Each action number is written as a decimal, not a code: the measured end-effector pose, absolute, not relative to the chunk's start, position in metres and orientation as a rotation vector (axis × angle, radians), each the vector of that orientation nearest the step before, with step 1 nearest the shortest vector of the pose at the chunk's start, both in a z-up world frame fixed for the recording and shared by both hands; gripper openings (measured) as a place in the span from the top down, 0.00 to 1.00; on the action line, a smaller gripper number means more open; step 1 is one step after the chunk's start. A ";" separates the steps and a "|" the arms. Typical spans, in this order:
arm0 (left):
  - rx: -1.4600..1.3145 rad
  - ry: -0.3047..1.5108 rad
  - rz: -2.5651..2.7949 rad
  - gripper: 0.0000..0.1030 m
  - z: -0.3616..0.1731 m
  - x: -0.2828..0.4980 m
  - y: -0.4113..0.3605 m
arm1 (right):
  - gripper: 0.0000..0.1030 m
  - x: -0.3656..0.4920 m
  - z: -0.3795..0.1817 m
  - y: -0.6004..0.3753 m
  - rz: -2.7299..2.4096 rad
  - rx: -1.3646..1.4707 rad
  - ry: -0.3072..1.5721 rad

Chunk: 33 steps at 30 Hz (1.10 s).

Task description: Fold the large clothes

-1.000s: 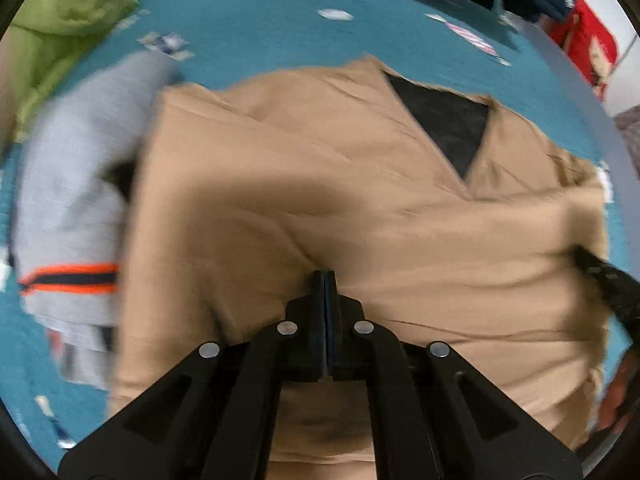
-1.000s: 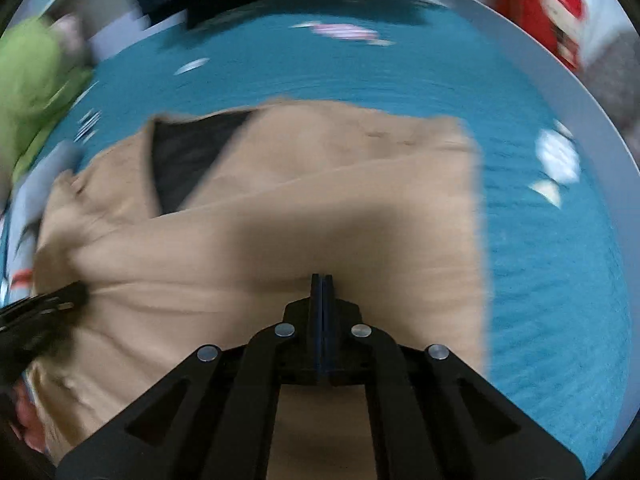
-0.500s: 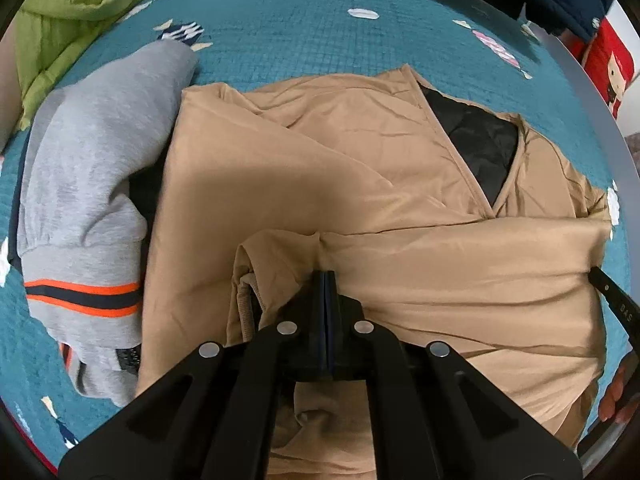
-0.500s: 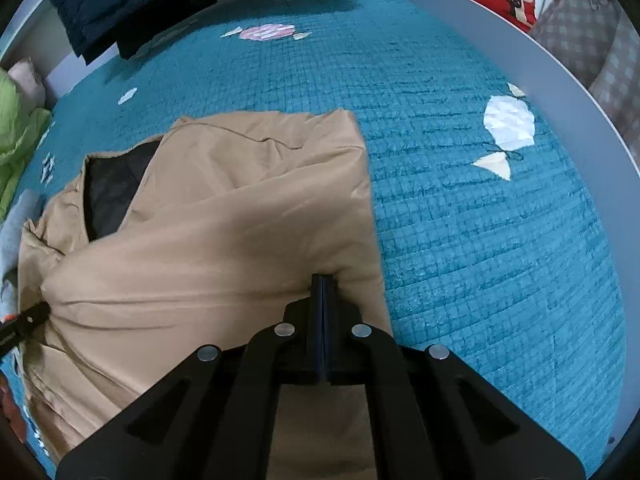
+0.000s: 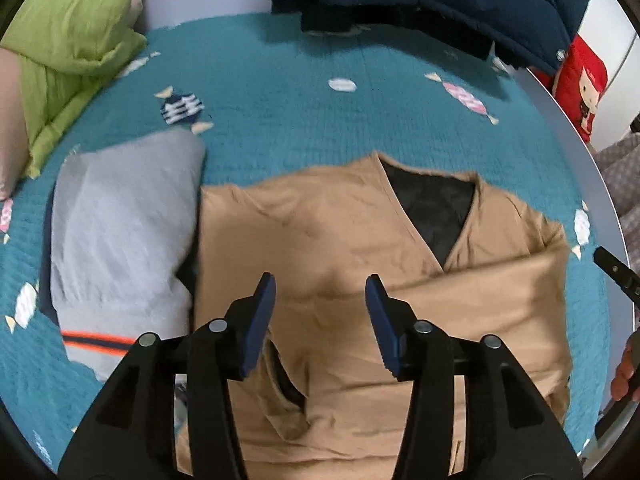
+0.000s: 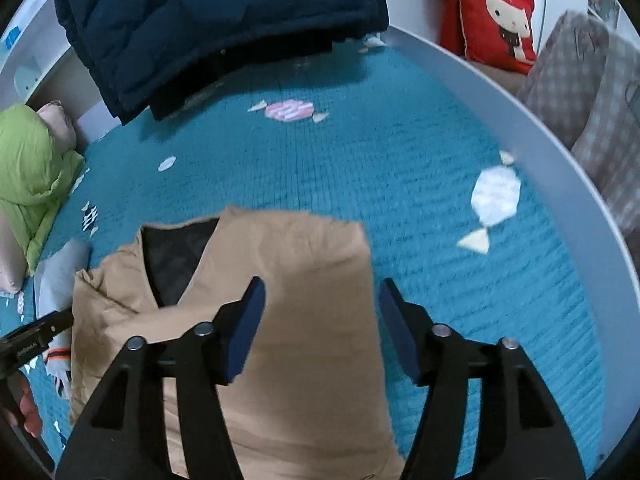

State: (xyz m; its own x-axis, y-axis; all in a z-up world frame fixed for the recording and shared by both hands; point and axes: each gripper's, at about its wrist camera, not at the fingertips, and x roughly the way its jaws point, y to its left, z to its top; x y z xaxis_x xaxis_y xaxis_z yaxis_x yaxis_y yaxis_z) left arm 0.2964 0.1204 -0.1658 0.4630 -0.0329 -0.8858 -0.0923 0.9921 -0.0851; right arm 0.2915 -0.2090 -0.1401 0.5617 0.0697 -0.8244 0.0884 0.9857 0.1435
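A tan V-neck garment (image 5: 320, 240) with a dark lining lies on the teal quilt, its sleeves folded across the body. My left gripper (image 5: 320, 292) hangs above the garment's lower middle, jaws opening, nothing between them. The same tan garment (image 6: 288, 272) fills the lower left of the right wrist view. Above its right edge my right gripper (image 6: 320, 300) is also opening, with no cloth between its blue pads. The right gripper's tip shows at the right edge of the left wrist view, the left gripper's tip at the left edge of the right wrist view.
A folded grey sweater (image 5: 120, 224) with an orange stripe lies against the garment's left side. A green duvet (image 5: 68, 48) sits far left, a navy puffer jacket (image 6: 216, 20) at the back, a red cushion (image 6: 492, 12) beyond the white bed rail (image 6: 560, 152).
Both grippers were shut on the tan cloth; now both have let go, opened and risen away from it. The folded sleeve has dropped flat across the body.
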 end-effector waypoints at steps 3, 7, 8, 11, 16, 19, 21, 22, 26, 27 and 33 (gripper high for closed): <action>-0.143 1.097 0.052 0.51 -0.164 0.309 0.130 | 0.32 0.302 -0.140 -0.215 -0.028 0.175 0.984; -0.188 1.105 0.076 0.48 -0.163 0.316 0.145 | 0.31 0.302 -0.139 -0.217 -0.075 0.183 0.985; -0.217 1.110 0.051 0.48 -0.162 0.314 0.145 | 0.32 0.296 -0.136 -0.213 -0.040 0.193 0.958; -0.288 1.088 -0.068 0.48 -0.163 0.298 0.132 | 0.54 0.281 -0.141 -0.187 0.081 0.212 0.934; -0.288 1.028 -0.171 0.52 -0.186 0.279 0.075 | 0.77 0.271 -0.164 -0.120 0.247 0.194 0.928; -0.243 1.044 -0.173 0.66 -0.212 0.279 0.054 | 0.88 0.272 -0.191 -0.092 0.300 0.144 0.943; -0.220 1.091 -0.127 0.68 -0.240 0.282 0.052 | 0.89 0.277 -0.212 -0.088 0.289 0.095 0.976; -0.226 1.062 -0.133 0.71 -0.246 0.281 0.056 | 0.90 0.281 -0.224 -0.093 0.269 0.066 0.996; -0.119 0.972 -0.034 0.97 -0.247 0.284 0.081 | 0.97 0.285 -0.235 -0.150 0.157 0.039 0.966; -0.116 0.958 -0.024 0.97 -0.246 0.285 0.096 | 1.00 0.286 -0.235 -0.167 0.123 0.059 0.962; -0.144 0.965 0.113 0.97 -0.240 0.278 0.156 | 1.00 0.278 -0.226 -0.242 -0.070 0.155 0.964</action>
State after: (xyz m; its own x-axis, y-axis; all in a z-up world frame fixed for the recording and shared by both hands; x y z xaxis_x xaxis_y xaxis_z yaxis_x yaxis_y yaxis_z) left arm 0.2776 0.1559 -0.2404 0.5651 0.0320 -0.8244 -0.1601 0.9845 -0.0714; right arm 0.2775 -0.2417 -0.2265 0.5689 0.0092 -0.8224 0.1286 0.9866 0.1000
